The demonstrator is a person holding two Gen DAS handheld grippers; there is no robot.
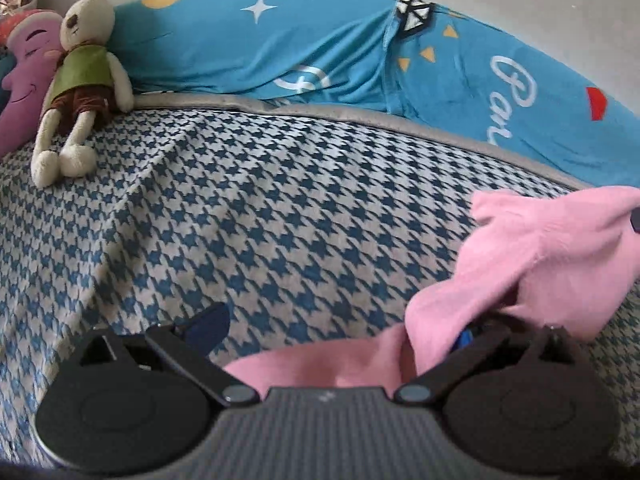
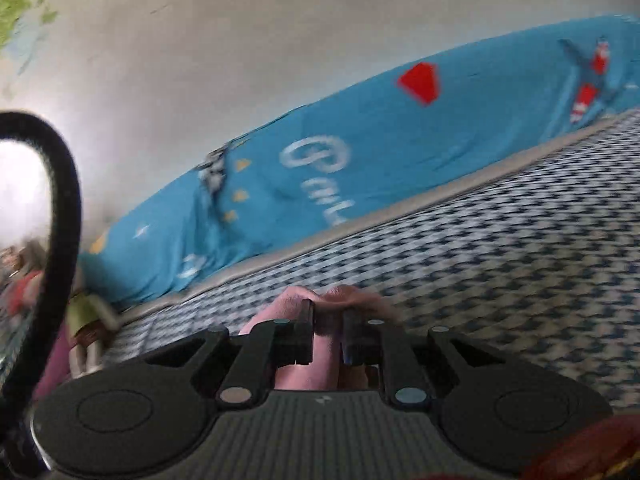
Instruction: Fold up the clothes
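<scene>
the pink cloth (image 1: pixel 540 248) is off the bed (image 1: pixel 240 208), bunched and hanging between the two tools, so folding looks barely begun: no flat layer, no crease, nothing squared up. the right tool (image 2: pixel 328 320) has its jaws drawn close together and pinches a fold of the cloth (image 2: pixel 326 344) between them, held above the checked cover. the left tool (image 1: pixel 340 332) stands spread wide; one finger shows bare over the cover, the other is buried under the cloth, which drapes over that side and across the gap, so it seems to carry the cloth rather than clamp it. a toy rabbit (image 1: pixel 80 76) lies by the blue bedding (image 1: pixel 320 48) at the wall, well apart from the work. still left, by my reading: spread the cloth flat on the bed, then fold it over and tidy the edges.
</scene>
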